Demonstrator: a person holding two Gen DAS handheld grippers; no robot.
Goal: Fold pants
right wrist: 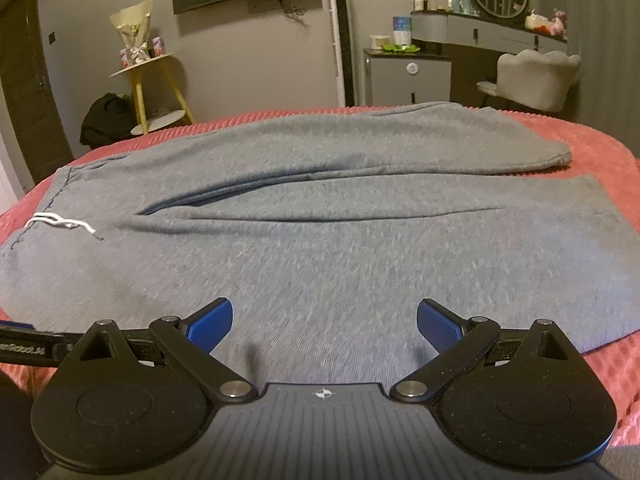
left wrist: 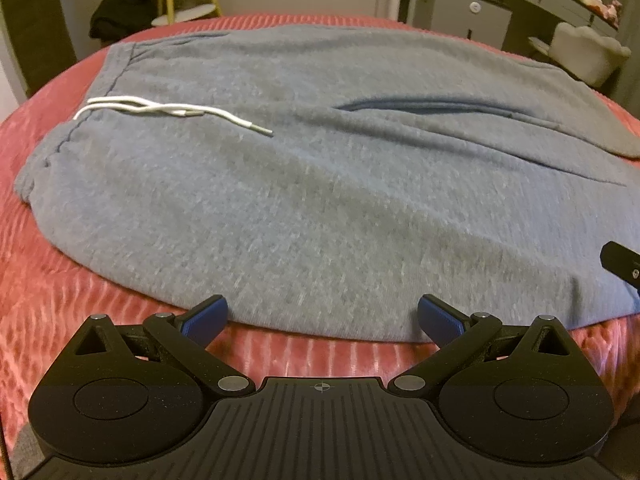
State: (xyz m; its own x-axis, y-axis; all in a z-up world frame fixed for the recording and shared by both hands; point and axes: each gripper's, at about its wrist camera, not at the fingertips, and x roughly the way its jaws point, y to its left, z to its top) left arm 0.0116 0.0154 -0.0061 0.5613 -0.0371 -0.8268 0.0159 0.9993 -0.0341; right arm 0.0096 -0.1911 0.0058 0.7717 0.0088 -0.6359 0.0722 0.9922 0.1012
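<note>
Grey pants [right wrist: 320,240] laid flat across the red bedspread [right wrist: 600,148], both my claws spread wide.

The pants lie lengthwise along the bed, waistband toward its left edge with the white drawstring [left wrist: 168,112] resting on the cloth, and the two legs running toward the right edge, the far leg's cuff [right wrist: 560,158] near the bed's far right corner. My left claw [left wrist: 322,320] gapes at the pants' near hem, its blue pads [left wrist: 206,318] empty, just over the bedspread's near edge. My right claw [right wrist: 324,322] gapes above the near leg, holding nothing. Beyond the bed stand a yellow stool [right wrist: 156,92], a grey dresser [right wrist: 412,76] and a pale chair [right wrist: 536,76].
</note>
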